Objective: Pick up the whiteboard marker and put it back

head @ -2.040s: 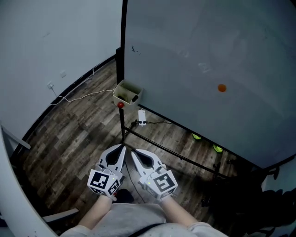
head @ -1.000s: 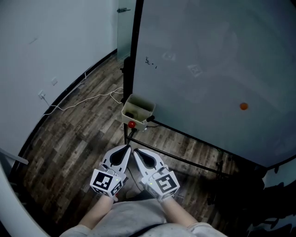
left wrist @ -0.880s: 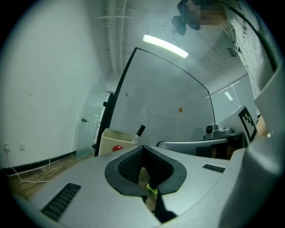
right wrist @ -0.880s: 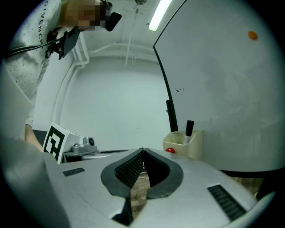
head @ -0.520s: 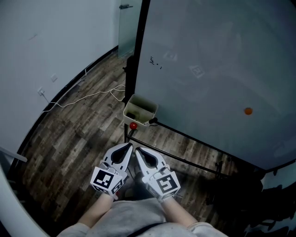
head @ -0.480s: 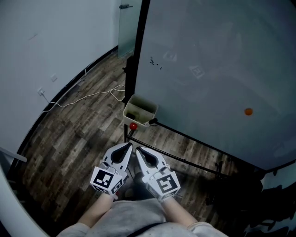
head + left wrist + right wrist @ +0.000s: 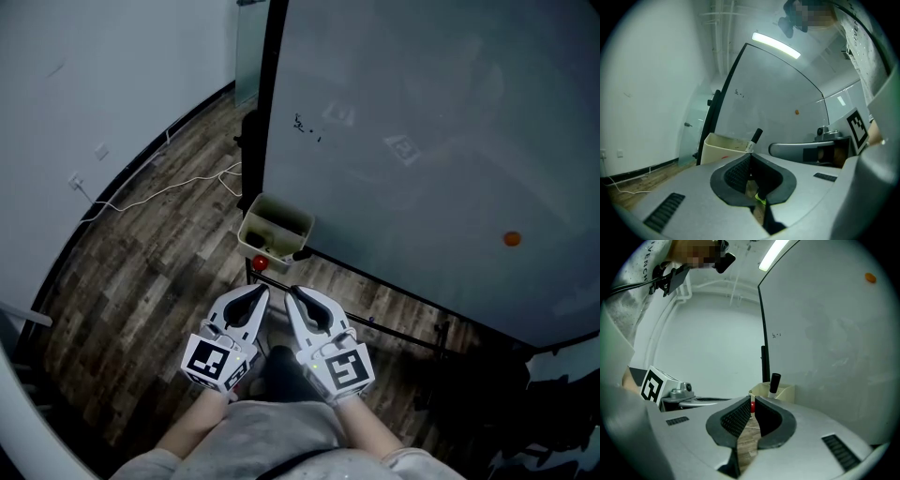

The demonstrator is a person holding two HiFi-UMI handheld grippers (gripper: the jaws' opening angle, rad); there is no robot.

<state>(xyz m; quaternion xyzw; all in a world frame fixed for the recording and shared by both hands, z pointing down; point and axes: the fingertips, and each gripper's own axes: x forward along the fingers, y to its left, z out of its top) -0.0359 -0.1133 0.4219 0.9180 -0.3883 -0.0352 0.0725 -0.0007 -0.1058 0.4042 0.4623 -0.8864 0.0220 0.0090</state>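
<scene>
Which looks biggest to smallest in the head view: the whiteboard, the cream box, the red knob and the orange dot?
1. whiteboard
2. cream box
3. red knob and orange dot: they look about alike, so not ranked.

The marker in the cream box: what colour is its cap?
The marker has a black cap; clearest in the right gripper view.

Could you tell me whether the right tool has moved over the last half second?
Yes: in the head view the right tool has come forward toward the cream box and shifted a little to the right against it.
</scene>
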